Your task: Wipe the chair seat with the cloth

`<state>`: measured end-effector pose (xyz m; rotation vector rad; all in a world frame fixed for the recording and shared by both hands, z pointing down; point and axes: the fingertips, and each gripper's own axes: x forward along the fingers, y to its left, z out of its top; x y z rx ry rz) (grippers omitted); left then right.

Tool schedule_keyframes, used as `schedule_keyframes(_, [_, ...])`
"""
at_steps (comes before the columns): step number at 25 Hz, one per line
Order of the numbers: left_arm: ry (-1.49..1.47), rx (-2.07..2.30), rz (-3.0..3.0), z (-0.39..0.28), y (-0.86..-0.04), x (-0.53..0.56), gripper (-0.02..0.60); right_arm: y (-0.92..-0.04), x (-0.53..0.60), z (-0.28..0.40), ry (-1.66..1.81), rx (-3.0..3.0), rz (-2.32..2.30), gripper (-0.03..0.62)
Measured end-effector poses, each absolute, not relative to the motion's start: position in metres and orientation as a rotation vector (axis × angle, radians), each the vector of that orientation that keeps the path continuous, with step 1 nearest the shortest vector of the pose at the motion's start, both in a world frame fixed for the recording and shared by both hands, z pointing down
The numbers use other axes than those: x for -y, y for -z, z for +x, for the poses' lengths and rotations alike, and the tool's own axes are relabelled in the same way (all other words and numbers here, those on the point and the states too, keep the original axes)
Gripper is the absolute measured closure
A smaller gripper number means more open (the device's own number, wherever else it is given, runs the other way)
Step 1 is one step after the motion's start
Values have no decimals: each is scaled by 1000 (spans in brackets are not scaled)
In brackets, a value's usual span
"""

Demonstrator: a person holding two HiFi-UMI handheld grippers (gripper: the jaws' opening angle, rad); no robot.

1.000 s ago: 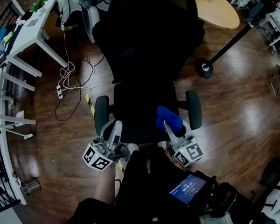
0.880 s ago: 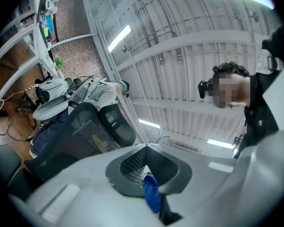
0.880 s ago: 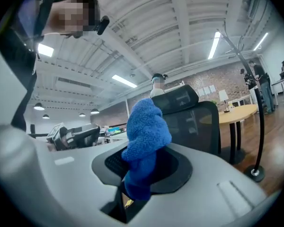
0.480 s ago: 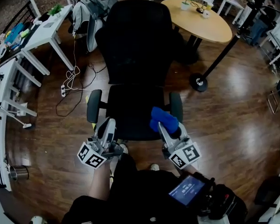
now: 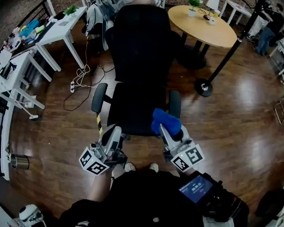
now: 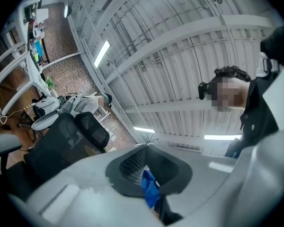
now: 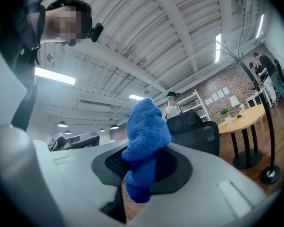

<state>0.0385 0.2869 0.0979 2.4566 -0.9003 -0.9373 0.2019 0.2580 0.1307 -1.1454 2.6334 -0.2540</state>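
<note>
The black office chair [image 5: 141, 51] stands in front of me, its seat [image 5: 131, 110] bare. My right gripper [image 5: 166, 129] is shut on a blue cloth [image 5: 164, 120], which bunches up over the seat's front right corner beside the right armrest [image 5: 174, 104]. In the right gripper view the blue cloth [image 7: 144, 141] rises out of the closed jaws of the right gripper [image 7: 141, 186]. My left gripper [image 5: 111, 132] hovers at the seat's front left edge, tilted up, with its jaws together. The left gripper [image 6: 149, 189] shows only a small blue scrap at the seam.
A round wooden table [image 5: 202, 19] and a pole stand with a round base [image 5: 205, 87] are at the back right. White desks [image 5: 47, 32] and loose cables [image 5: 80, 77] lie to the left. Another chair draped with clothing [image 5: 97, 13] sits behind the black one. A person [image 5: 270, 22] stands far right.
Both grippers have drawn back a little from over the seat toward its front edge. The blue cloth stays in the right gripper. My head view has lifted, showing more of the room.
</note>
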Motion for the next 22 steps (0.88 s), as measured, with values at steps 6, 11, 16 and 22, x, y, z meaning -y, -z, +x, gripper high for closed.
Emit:
schedule_keyframes(6, [945, 851, 2490, 20, -84, -301, 578, -105, -270, 176, 215, -2582, -1130, 491])
schedule_keyframes(11, [972, 807, 2515, 11, -72, -301, 578, -85, -276, 158, 183, -2544, -1119, 491])
schedule_keyframes(16, [999, 842, 2510, 22, -67, -305, 578, -79, -285, 157, 183, -2567, -1074, 491])
schedule_keyframes(22, [998, 834, 2514, 34, -59, -302, 578, -71, -280, 160, 171, -2592, -1076, 496])
